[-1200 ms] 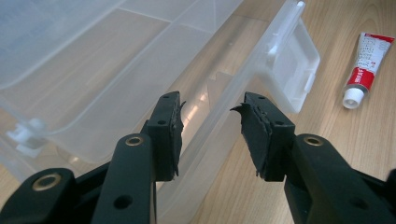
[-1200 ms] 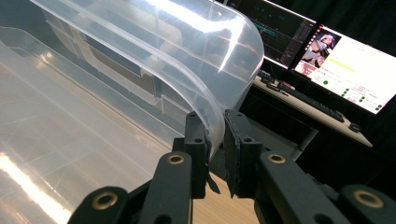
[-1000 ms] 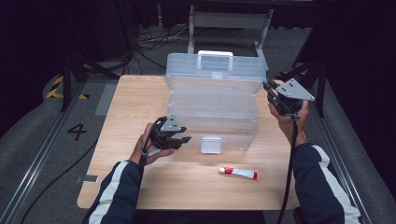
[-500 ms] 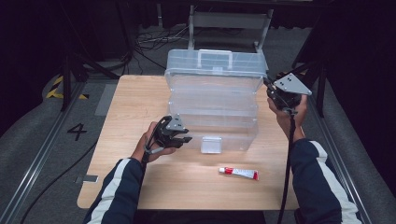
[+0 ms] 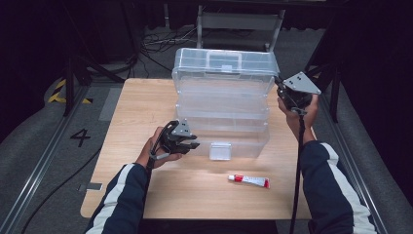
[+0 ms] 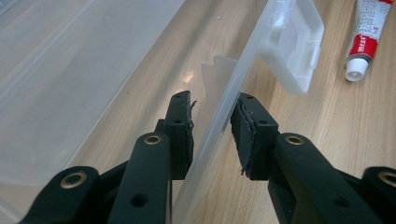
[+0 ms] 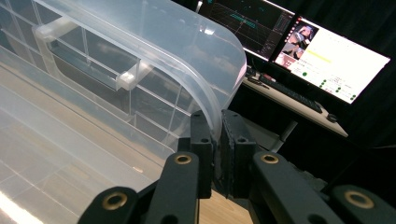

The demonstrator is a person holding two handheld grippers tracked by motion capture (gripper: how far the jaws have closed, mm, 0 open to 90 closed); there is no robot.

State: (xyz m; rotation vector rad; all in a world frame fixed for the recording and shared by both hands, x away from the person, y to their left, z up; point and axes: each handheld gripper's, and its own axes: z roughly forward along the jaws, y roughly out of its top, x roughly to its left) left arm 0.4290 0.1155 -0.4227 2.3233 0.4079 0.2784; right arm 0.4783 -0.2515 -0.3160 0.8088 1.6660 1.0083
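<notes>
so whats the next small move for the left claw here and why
Probably finish closing the left claw on the front wall of the clear box. Its jaws have just been closing and straddle that thin wall, with a gap left on one side. The right claw already pinches the lid's rim, so a firm left grip would steady the box.

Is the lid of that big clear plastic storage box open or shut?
Open. The clear plastic storage box has its lid raised, the right gripper pinching the lid's rim; the latch flap hangs loose at the front.
</notes>
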